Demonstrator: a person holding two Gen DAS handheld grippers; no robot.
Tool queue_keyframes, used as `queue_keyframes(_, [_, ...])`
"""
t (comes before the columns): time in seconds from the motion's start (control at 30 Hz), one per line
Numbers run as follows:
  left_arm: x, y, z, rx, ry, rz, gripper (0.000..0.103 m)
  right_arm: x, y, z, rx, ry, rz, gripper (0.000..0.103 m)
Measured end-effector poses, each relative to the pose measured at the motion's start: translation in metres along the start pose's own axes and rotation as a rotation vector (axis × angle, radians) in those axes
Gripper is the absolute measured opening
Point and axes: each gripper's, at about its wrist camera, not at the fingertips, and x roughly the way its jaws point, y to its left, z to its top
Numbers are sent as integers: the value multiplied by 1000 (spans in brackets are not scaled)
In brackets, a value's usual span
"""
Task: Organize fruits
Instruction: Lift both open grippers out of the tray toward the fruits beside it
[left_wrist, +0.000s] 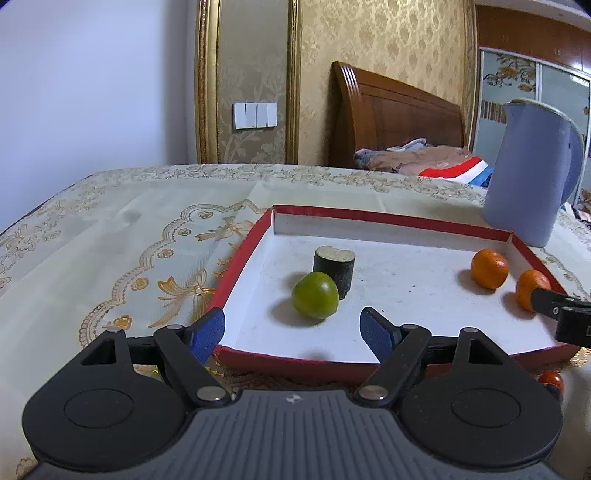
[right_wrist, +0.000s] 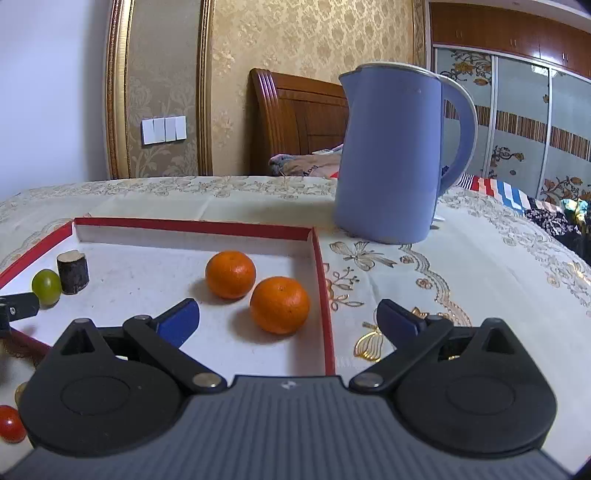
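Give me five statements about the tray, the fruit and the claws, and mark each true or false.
1. Two oranges lie inside the red-rimmed tray, the nearer orange and the farther orange. True.
2. The right claw is clamped on an orange. False: its jaws stand open and empty, with the nearer orange just ahead of them.
3. The green fruit sits beside a short dark cylinder in the tray. True.
4. The blue kettle stands inside the tray. False: it stands on the tablecloth behind the tray's far corner.
5. The left claw holds the green fruit. False: its jaws are open, and the fruit rests on the tray floor ahead of them.
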Motion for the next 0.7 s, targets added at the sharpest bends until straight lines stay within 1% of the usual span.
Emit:
queue_keyframes(0.07, [-3, 2, -1, -2, -5, -8, 80, -2, -1, -1, 7, -1, 5, 103])
queue_keyframes(0.3, [-12, -3, -6, 44, -19, 7, 80, -5, -4, -2, 22, 5, 15, 103])
queue_keyframes(0.4, [-17, 1, -7, 30, -25, -7, 80, -10, -7, -5, 39, 22, 31, 103])
queue_keyframes(0.53, [-25, 7, -11, 1, -29, -33, 81, -17, -13, -7, 68, 19, 40, 103])
queue_keyframes(0.7, [-31, 8, -15, 17, -27, -50, 81, -19, -15, -8, 86, 24, 46, 103])
